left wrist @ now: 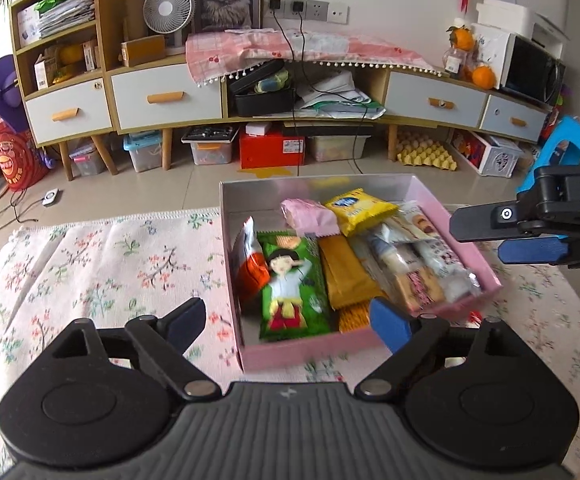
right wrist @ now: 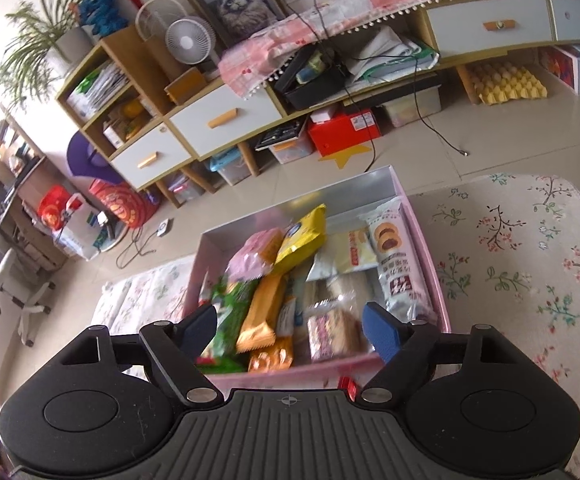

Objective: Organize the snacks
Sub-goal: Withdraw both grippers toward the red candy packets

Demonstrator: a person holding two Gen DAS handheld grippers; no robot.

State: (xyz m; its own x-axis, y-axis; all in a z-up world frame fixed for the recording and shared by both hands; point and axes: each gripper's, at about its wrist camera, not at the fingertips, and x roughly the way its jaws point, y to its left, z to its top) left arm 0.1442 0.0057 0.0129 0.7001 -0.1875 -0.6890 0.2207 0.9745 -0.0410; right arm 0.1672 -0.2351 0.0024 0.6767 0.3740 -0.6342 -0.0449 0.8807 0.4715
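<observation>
left gripper (left wrist: 290,320) is spread wide with nothing pinched. the pink box (left wrist: 301,354) is my landmark here: the gripper's left finger hangs over the floral cloth (left wrist: 102,264) just off the box's left wall, and its blue right pad (left wrist: 389,324) sits over the box's near right corner, not clearly touching anything.

right gripper (right wrist: 291,332) is spread wide too and empty, hanging over the near end of the box (right wrist: 423,216), both pads above the snacks rather than on them. from the left wrist view it pokes in from the box's right side (left wrist: 501,236).

snacks are all inside the box, packed side by side. green cartoon pack (left wrist: 291,284) lies along the left side with an orange and white pack (left wrist: 252,268) wedged against the left wall. plain orange-brown pack (left wrist: 343,276) is just right of the green one. pink pack (left wrist: 309,216) and yellow pack (left wrist: 359,210) sit toward the far end, and clear-wrapped biscuit packs (left wrist: 417,264) fill the right side. far end of the box shows bare silver lining.

box sits on the floral cloth, near its far edge. beyond the box there's tiled floor, then a long wooden cabinet (left wrist: 170,96) with white drawers against the wall.
</observation>
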